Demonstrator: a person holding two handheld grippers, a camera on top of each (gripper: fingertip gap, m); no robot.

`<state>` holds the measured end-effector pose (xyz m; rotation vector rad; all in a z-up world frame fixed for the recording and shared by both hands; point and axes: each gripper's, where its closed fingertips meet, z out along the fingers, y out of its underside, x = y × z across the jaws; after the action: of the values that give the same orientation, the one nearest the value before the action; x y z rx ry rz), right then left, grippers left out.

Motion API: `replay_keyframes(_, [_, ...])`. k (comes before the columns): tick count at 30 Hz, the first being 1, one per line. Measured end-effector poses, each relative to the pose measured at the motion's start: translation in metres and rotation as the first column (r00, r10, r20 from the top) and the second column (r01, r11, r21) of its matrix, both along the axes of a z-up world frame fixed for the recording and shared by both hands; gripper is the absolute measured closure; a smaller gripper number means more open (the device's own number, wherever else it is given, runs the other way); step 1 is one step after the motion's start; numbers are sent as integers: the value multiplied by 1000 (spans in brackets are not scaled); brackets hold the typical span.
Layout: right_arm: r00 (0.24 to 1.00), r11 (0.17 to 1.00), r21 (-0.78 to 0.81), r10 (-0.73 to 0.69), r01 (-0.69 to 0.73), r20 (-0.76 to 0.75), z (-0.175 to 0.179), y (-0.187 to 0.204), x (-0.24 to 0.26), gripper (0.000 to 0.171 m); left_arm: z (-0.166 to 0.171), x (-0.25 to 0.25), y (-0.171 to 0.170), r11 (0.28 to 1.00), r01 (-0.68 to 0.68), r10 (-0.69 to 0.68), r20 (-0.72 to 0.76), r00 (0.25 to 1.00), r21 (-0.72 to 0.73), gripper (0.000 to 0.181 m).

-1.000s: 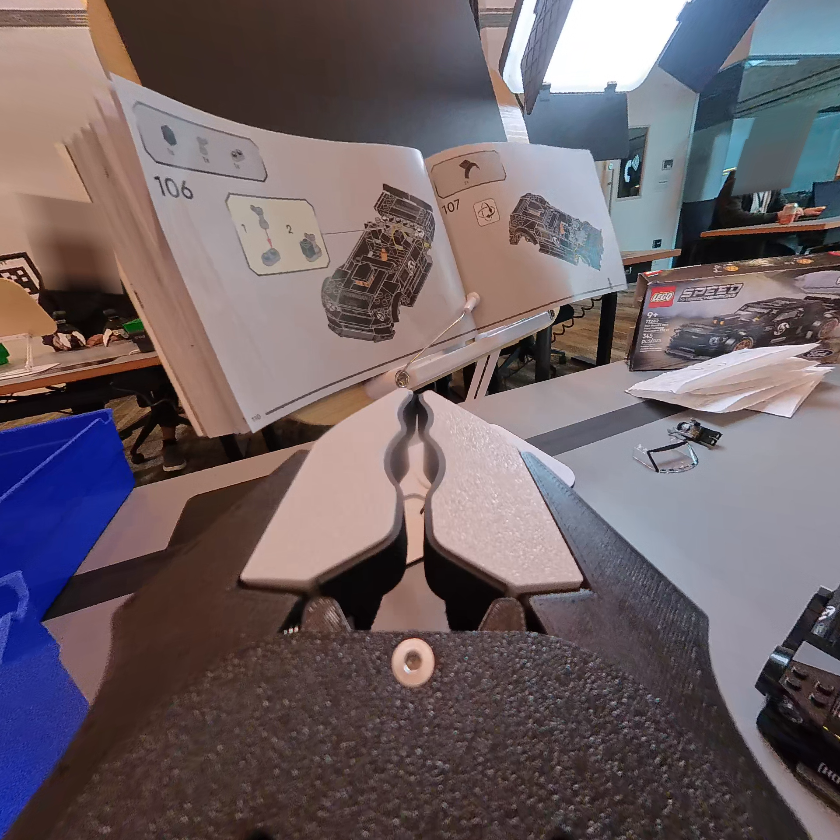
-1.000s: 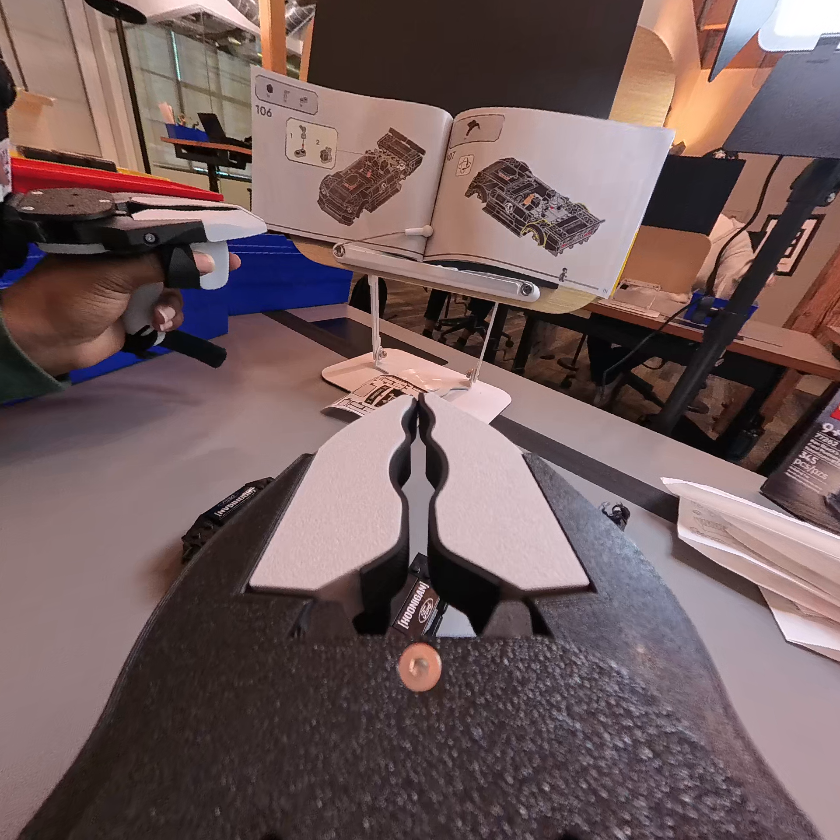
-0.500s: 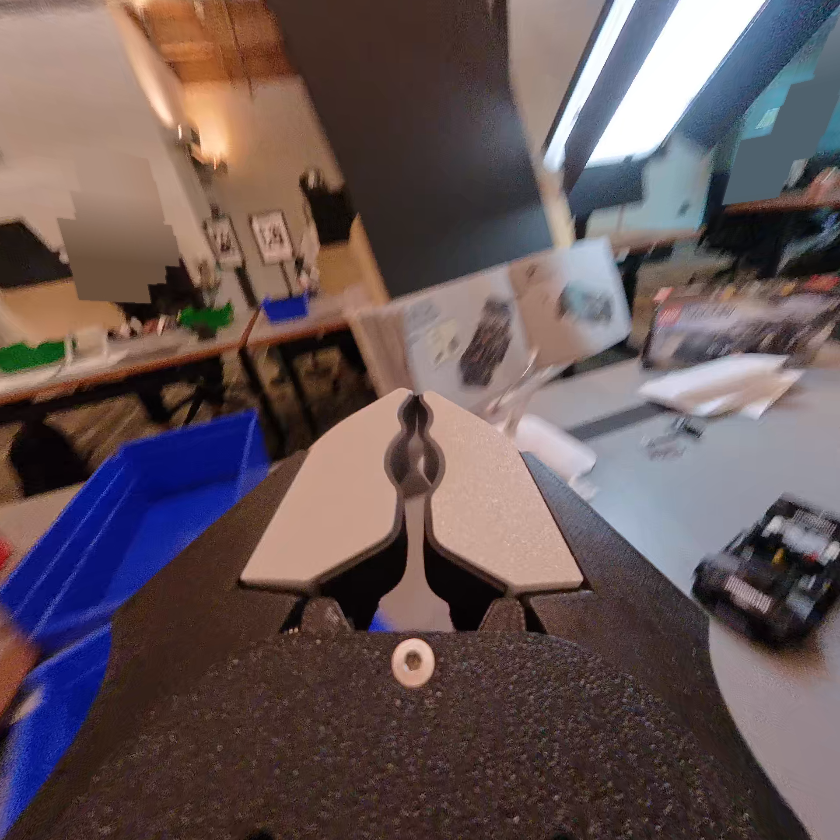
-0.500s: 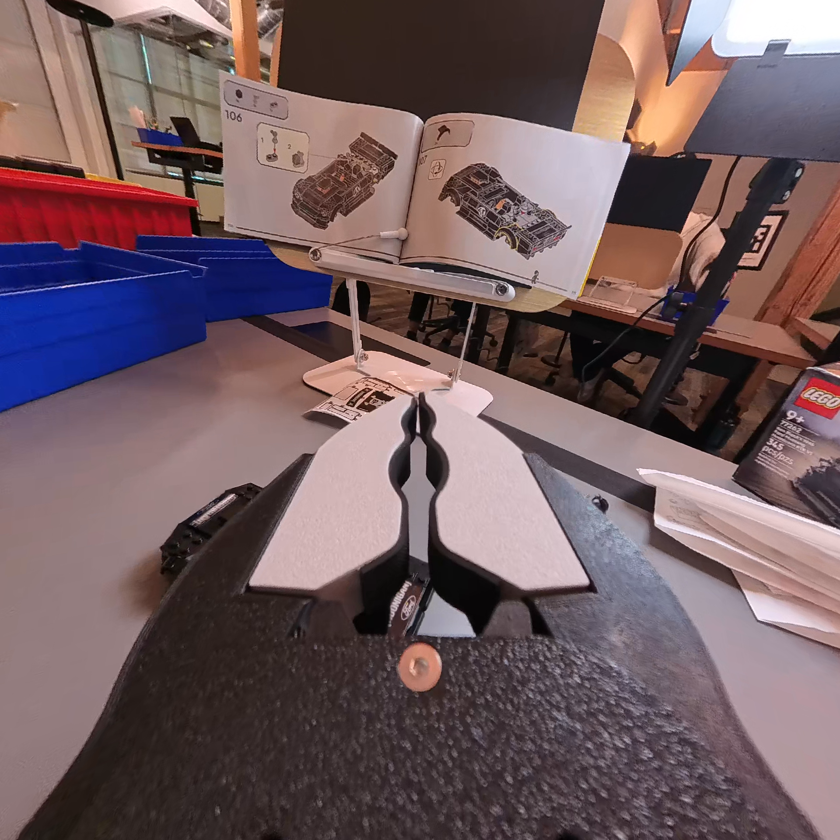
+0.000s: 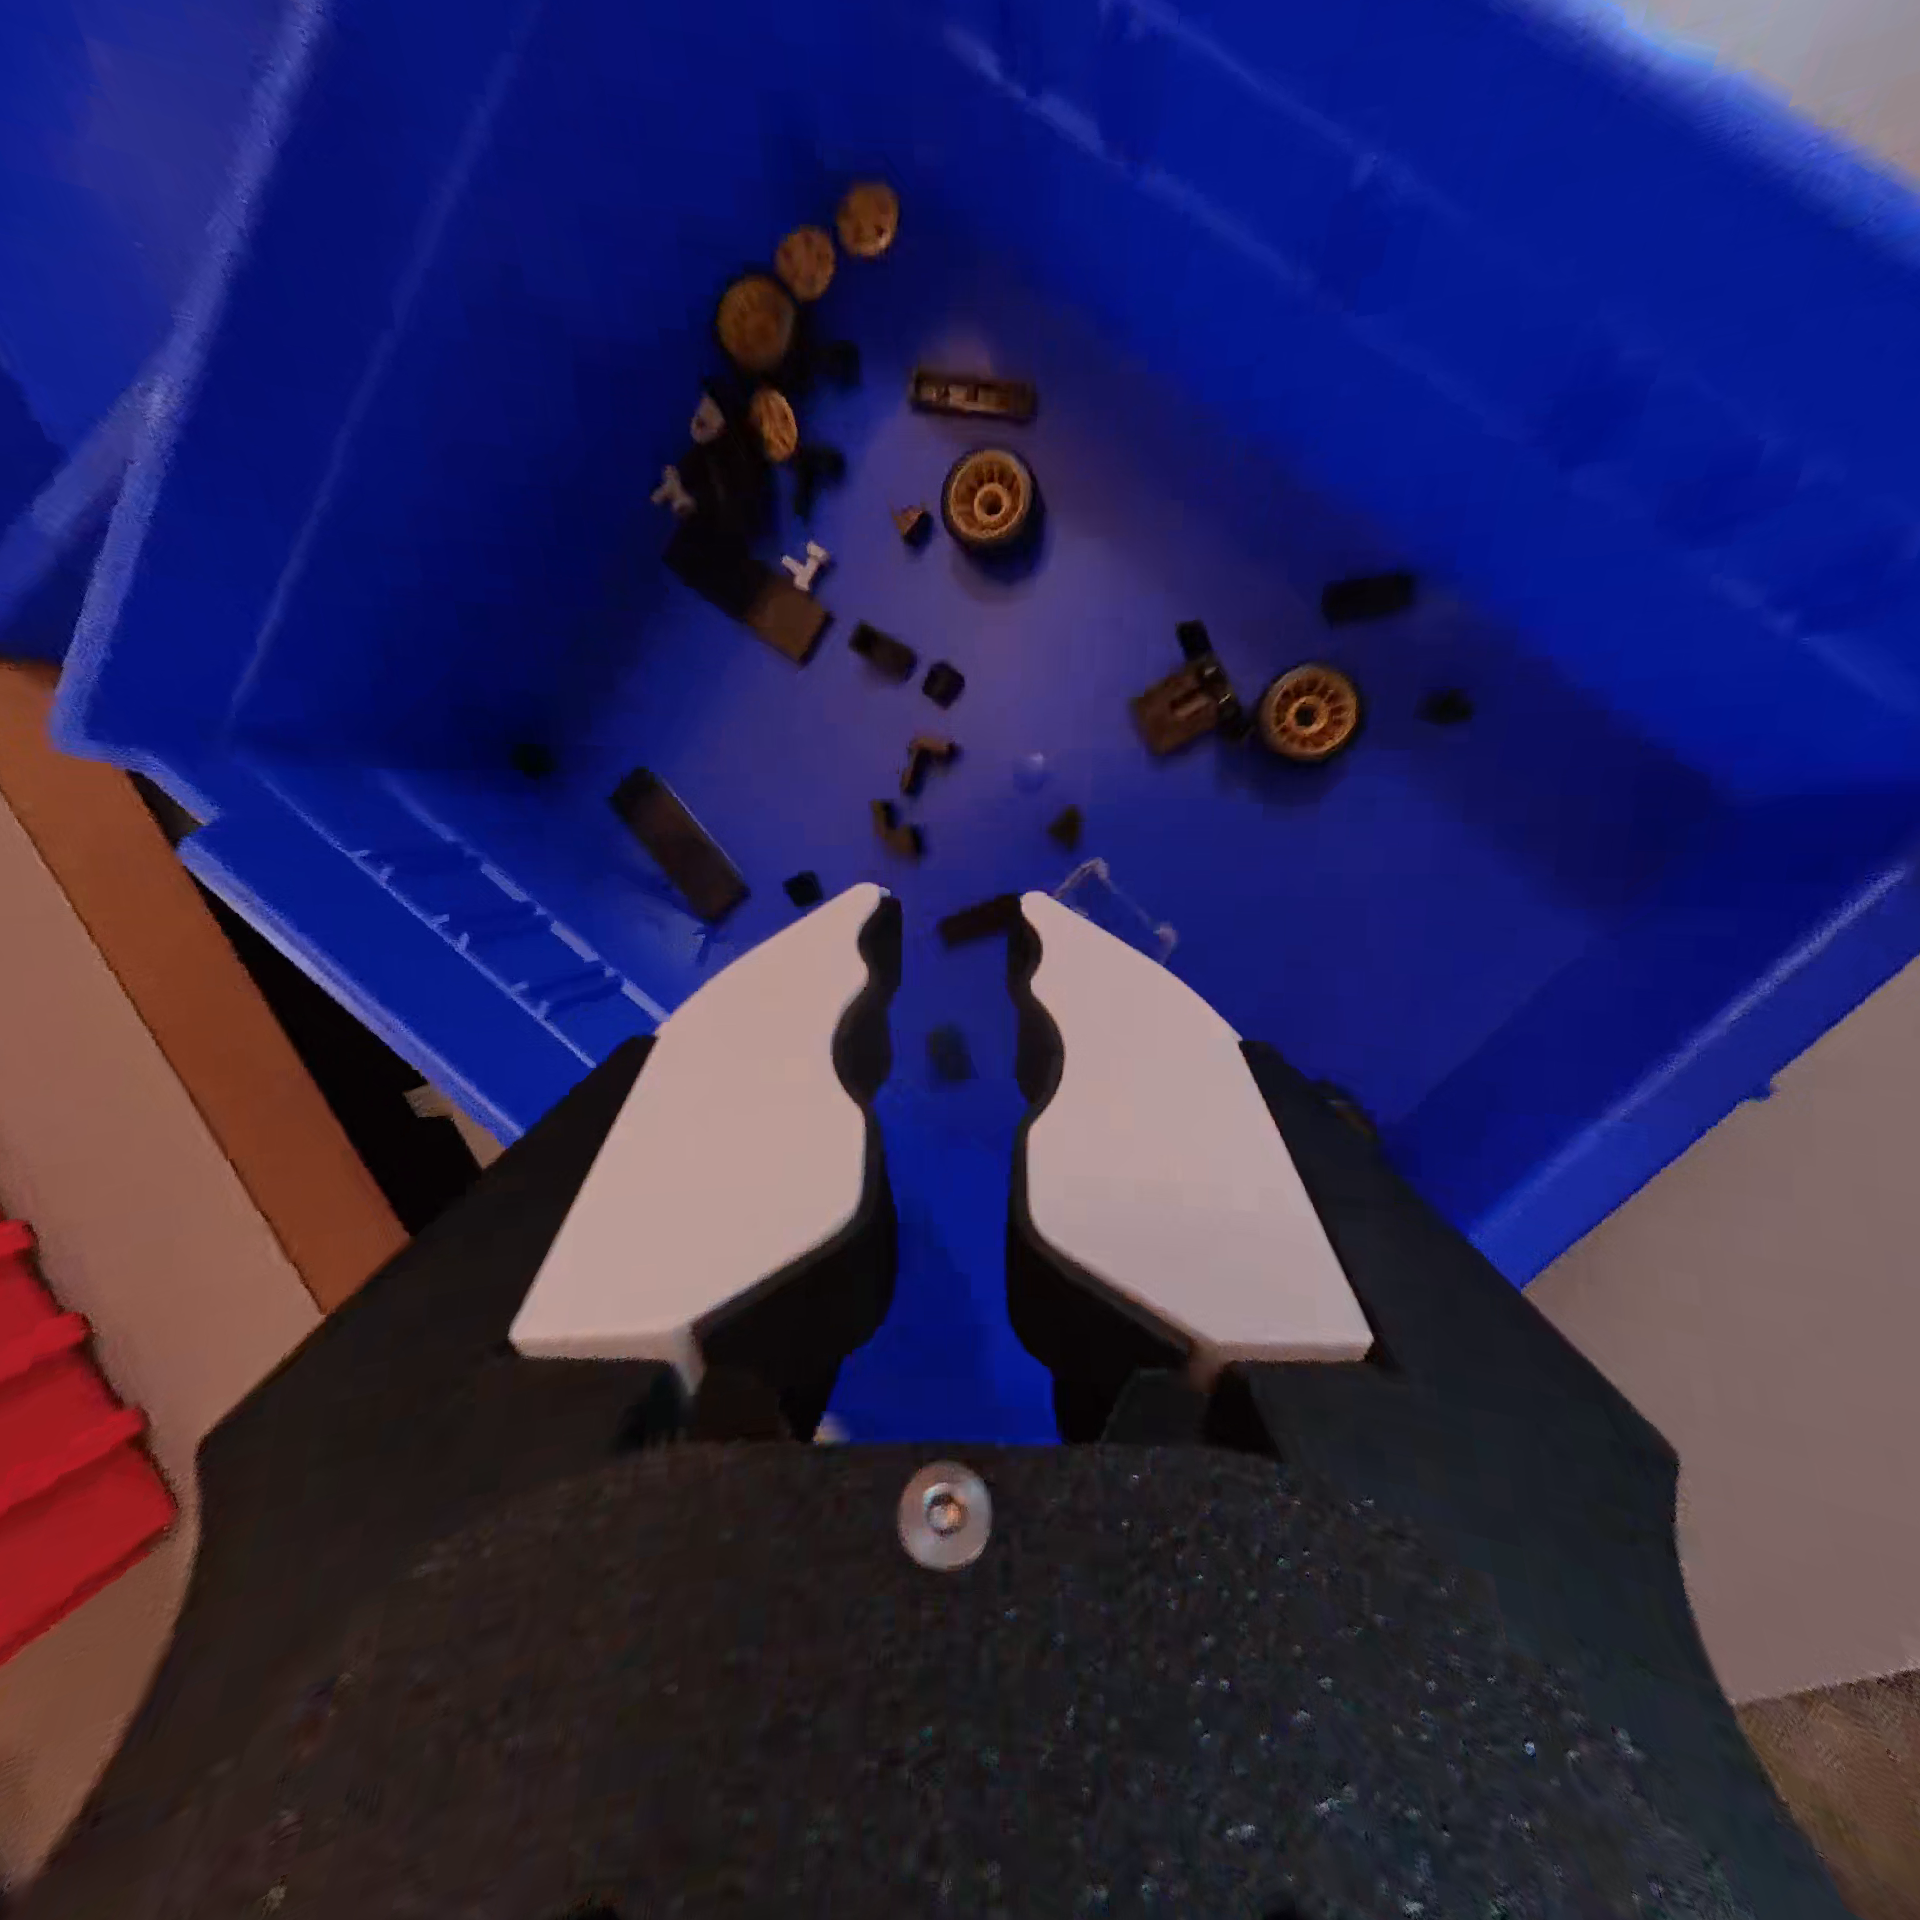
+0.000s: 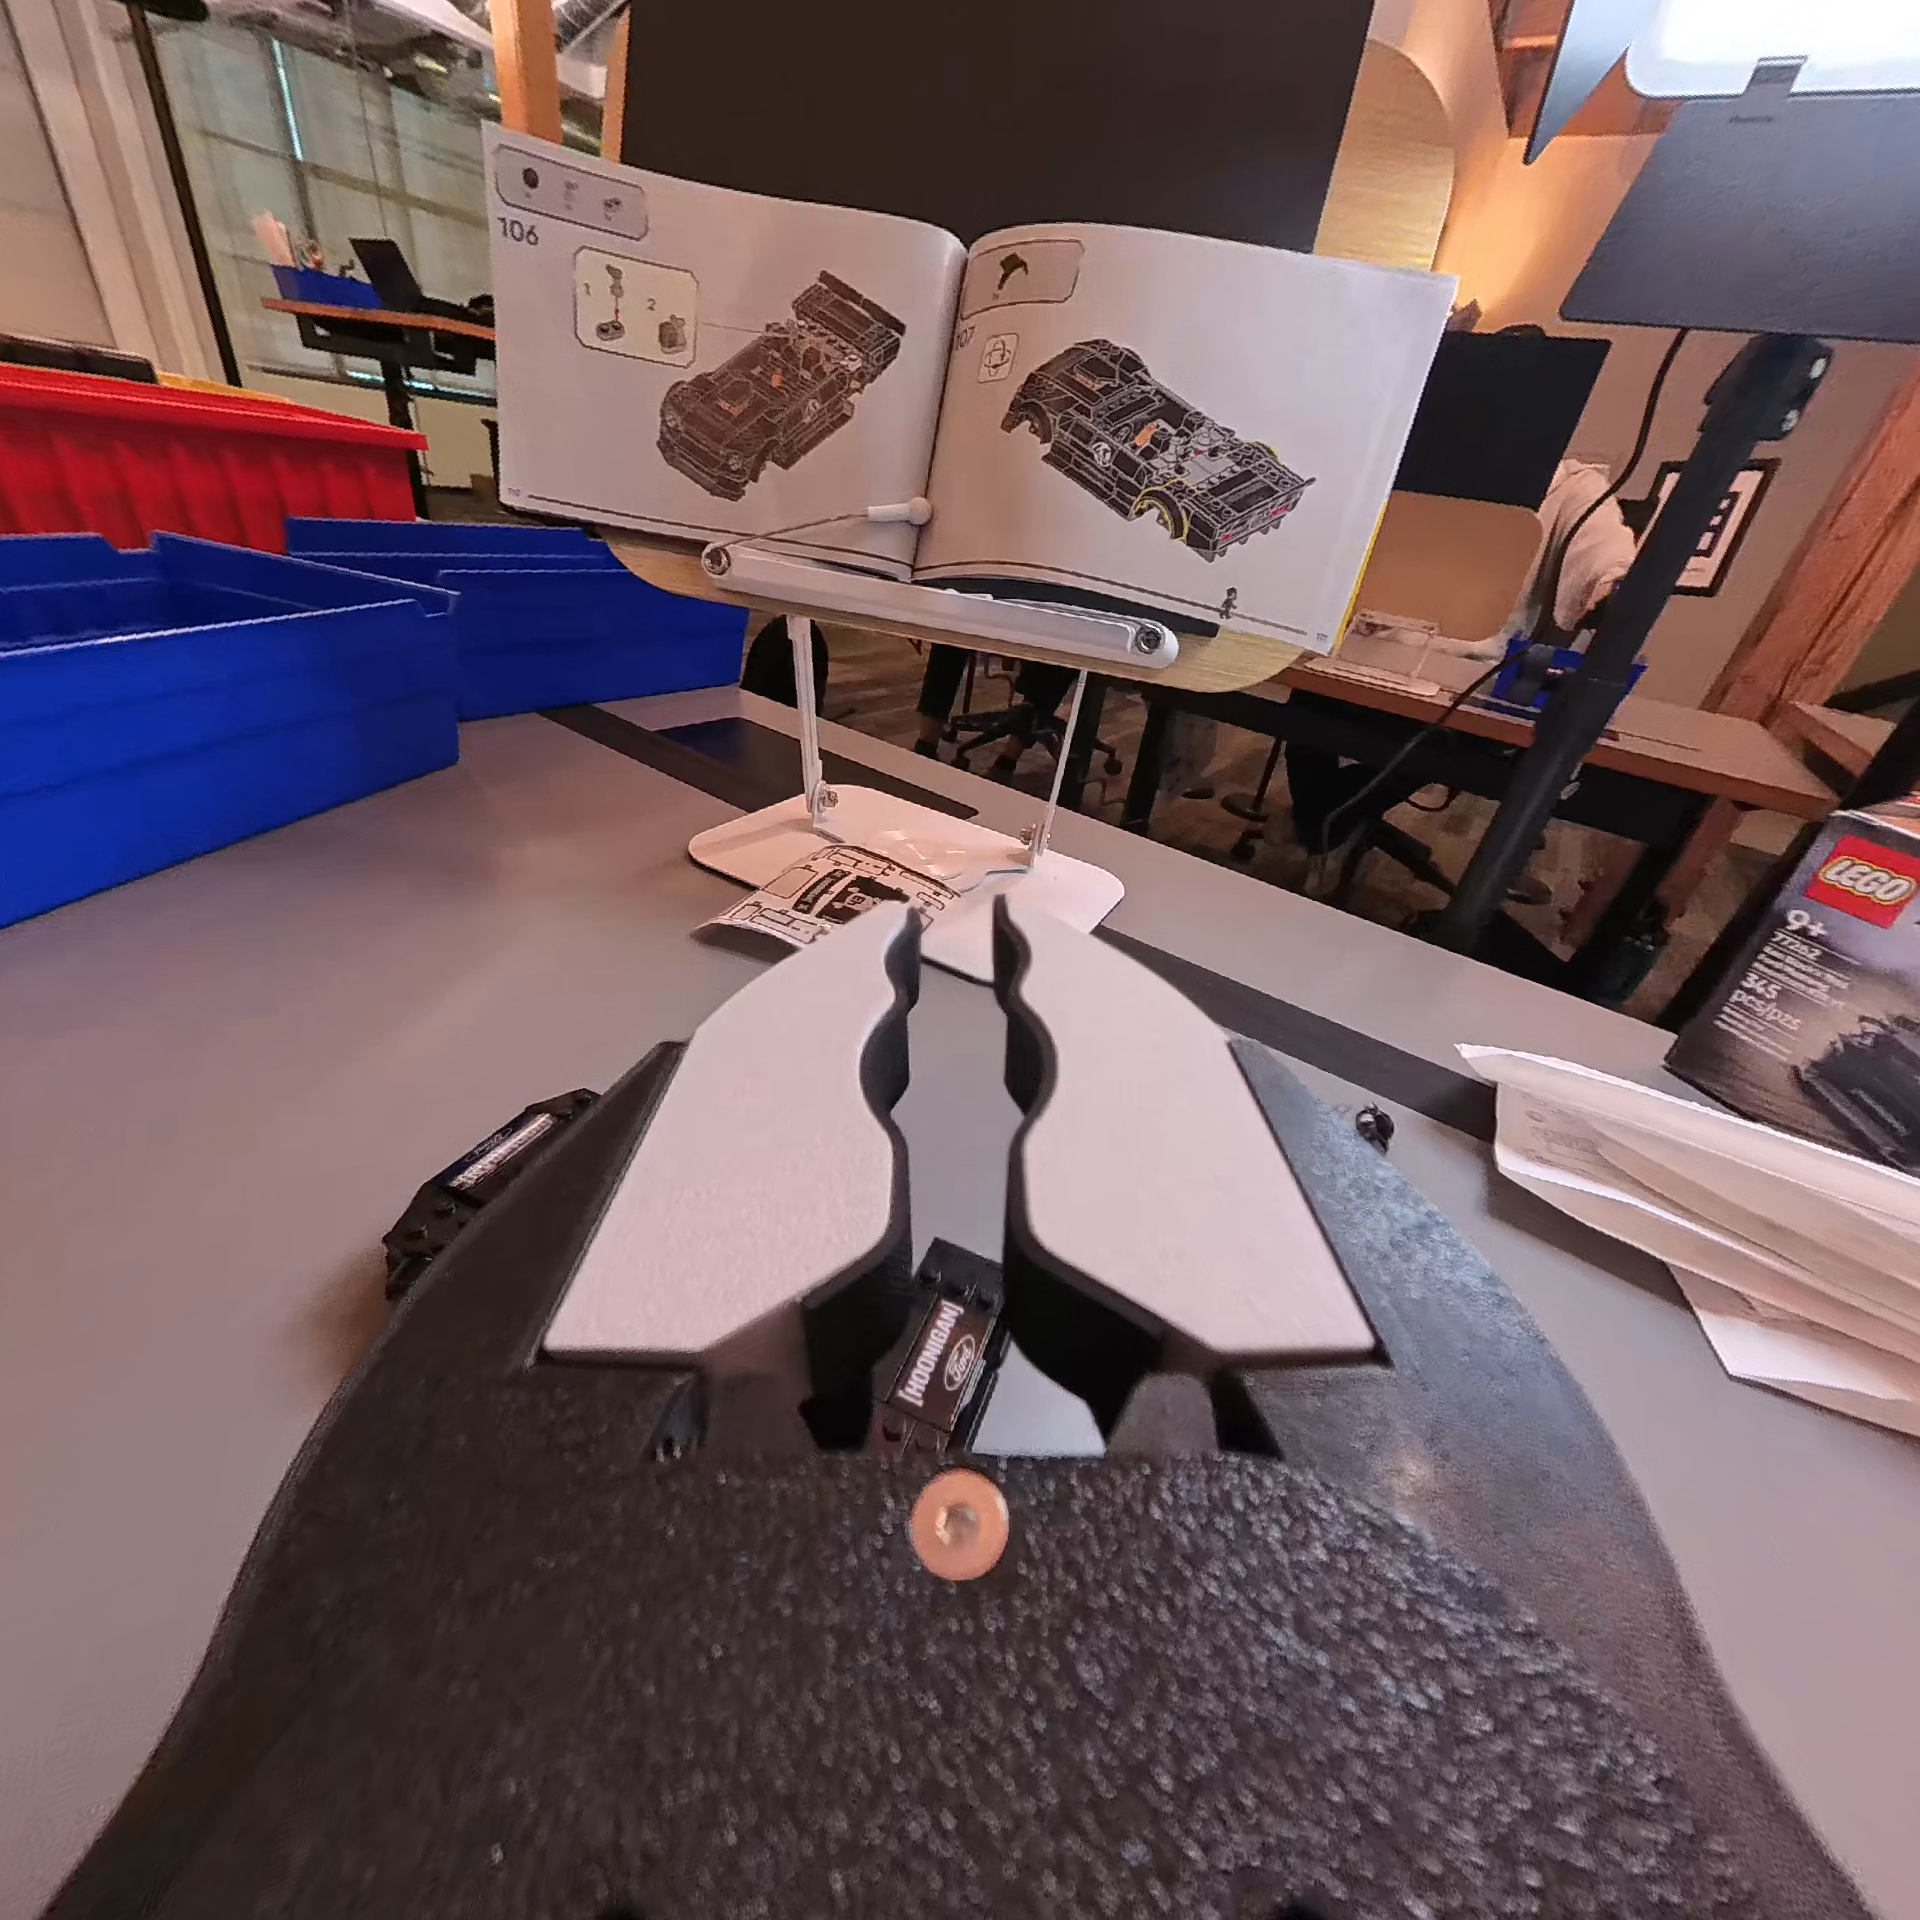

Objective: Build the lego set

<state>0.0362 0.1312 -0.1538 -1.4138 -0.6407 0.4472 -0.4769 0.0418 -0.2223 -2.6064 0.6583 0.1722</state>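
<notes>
Left wrist view: left hand-held gripper (image 5: 951,914) hovering over the blue bin (image 5: 1558,343), jaws apart and empty. Loose pieces scattered on the bin floor: gold wheels (image 5: 989,499) toward the far side, small black bits (image 5: 971,923) right at the fingertips. Best to check the wanted part first, then descend straight, straddle one piece only, and close gently, clear of its neighbours.

Right wrist view: right hand-held gripper (image 6: 956,914) low over the grey worktop (image 6: 260,1039), jaws slightly parted, gripping nothing. Black car model (image 6: 488,1153) directly beneath, mostly hidden. Open instruction booklet (image 6: 935,384) on its stand at the far edge; set box (image 6: 1808,966) at the right edge.
</notes>
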Motion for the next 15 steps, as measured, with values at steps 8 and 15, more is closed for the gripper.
replay_keyframes(8, [996, 998, 5, -64, 63, 63, -2, -10, 3, 133, -16, -34, 12, 981, 70, -94, -125, 988, -181, 155])
replay_keyframes(15, [991, 995, 6, -100, 100, 94, -6, -16, -3, 126, -35, -52, 28, 921, 117, -188, -160, 969, -372, 157])
